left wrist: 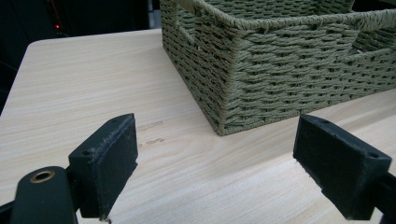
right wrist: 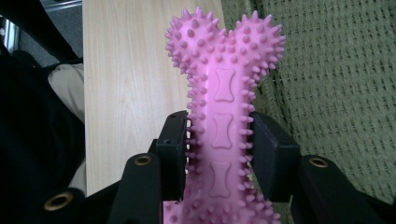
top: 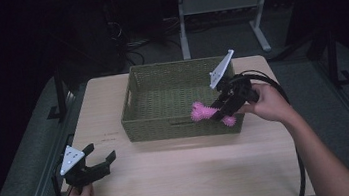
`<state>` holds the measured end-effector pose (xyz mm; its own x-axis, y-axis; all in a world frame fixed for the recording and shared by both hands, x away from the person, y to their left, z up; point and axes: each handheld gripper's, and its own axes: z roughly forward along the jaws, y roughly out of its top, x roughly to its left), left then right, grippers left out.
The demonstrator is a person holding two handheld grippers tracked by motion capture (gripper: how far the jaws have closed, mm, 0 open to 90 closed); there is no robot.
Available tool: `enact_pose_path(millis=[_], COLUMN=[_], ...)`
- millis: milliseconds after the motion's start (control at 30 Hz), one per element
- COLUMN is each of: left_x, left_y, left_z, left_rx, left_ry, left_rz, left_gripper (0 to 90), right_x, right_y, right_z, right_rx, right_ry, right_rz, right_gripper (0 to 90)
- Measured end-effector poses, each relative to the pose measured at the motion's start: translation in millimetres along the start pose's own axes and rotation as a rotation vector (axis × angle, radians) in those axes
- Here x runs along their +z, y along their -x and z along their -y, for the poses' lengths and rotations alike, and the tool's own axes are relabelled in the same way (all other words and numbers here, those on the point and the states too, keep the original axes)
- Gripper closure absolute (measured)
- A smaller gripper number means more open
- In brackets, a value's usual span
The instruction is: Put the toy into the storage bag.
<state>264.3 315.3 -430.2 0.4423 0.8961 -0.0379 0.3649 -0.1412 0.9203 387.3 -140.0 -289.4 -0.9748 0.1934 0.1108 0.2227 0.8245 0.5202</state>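
High view | basket [top: 155,123] near rim under gripper-held pink bone toy [top: 204,112]

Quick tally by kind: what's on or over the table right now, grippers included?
Woven basket: 1
Pink spiky bone toy: 1, clamped in the right gripper
Grippers: 2, counting the open left gripper
Total: 4

Overhead camera faces forward-down; claw cameras sit close, sharing the basket [top: 177,95].

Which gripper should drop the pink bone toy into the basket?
Right. The right gripper is shut on the pink spiky bone toy at the basket rim; the left gripper is open at the table's near corner.
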Motion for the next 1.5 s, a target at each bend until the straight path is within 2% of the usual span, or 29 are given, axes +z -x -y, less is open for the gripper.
enact_pose_path(millis=[333, 433, 700, 867, 1067, 1500], left_x=[0.4, 0.5, -0.8, -0.6, -1.0, -1.6], left_y=[0.8, 0.8, -0.2, -0.9, -1.6, -2.5], left_z=[0.0, 0.0, 0.2, 0.4, 0.5, 0.6], left_rx=[0.001, 0.001, -0.001, -0.006, -0.008, -0.008], left_ry=[0.001, -0.001, 0.000, 0.002, 0.002, 0.003], left_rz=[0.002, 0.002, -0.002, -0.003, -0.004, -0.006], left_gripper=[13.3, 13.3, 13.3, 13.3, 13.3, 13.3], right_x=[-4.7, -4.5, 2.0, 6.7, 14.5, 26.8], right_y=[13.7, 22.5, 39.6, 48.1, 65.0, 83.6], right_z=[-10.0, -12.6, -15.2, -13.6, -7.5, -1.1], right_rx=[0.007, 0.013, 0.035, 0.053, 0.095, 0.138], right_ry=[0.008, -0.006, 0.004, -0.001, -0.007, -0.025], right_rz=[0.004, 0.007, 0.004, -0.002, -0.003, -0.003], right_gripper=[58.1, 58.1, 58.1, 58.1, 58.1, 58.0])
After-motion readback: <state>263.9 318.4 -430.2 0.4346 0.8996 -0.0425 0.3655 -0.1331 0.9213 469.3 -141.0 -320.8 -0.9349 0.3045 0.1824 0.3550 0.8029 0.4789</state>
